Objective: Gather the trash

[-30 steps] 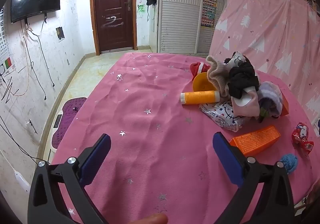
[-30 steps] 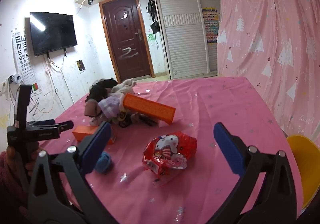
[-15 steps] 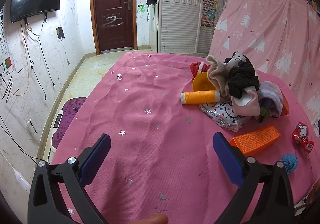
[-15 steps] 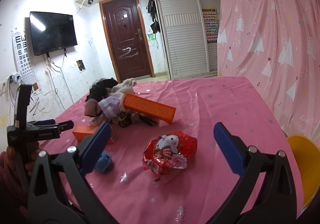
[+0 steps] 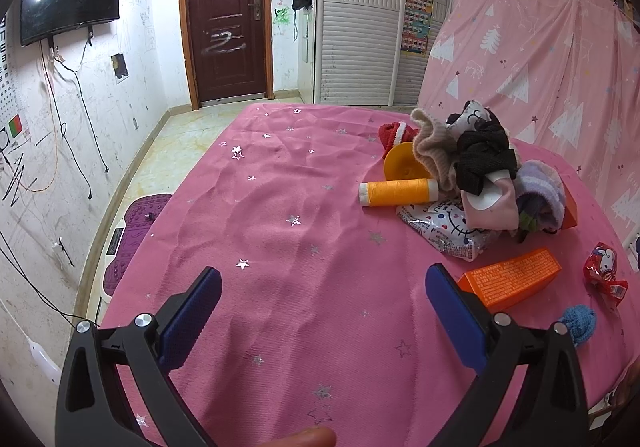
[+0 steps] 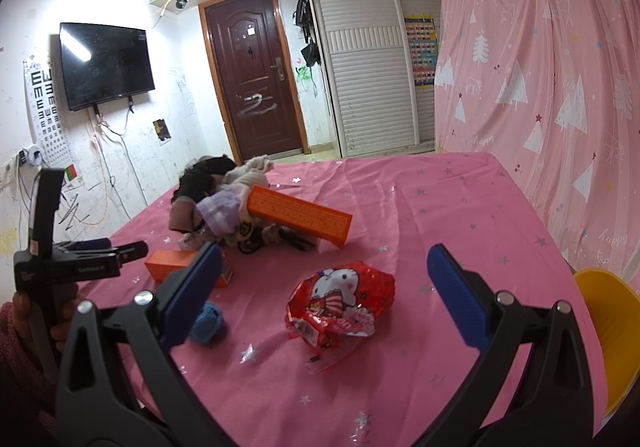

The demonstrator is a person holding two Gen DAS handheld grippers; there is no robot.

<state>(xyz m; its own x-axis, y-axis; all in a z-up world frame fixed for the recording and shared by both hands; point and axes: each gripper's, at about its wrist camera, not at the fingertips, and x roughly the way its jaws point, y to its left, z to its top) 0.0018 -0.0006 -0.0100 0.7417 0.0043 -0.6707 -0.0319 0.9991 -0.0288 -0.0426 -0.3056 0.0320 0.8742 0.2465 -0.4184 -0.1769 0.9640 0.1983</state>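
On my left, the left gripper (image 5: pixel 322 313) hangs over bare pink tablecloth (image 5: pixel 280 231) with its blue pads spread wide and nothing between them. Moving right, I see the clothes pile (image 6: pixel 224 191) with an orange box (image 6: pixel 298 214) leaning on it. My right gripper (image 6: pixel 320 293) is equally wide open and empty, the red snack wrapper (image 6: pixel 340 301) lying flat on the cloth between its fingers, untouched. A yellow bin (image 6: pixel 608 331) sits at the far right edge.
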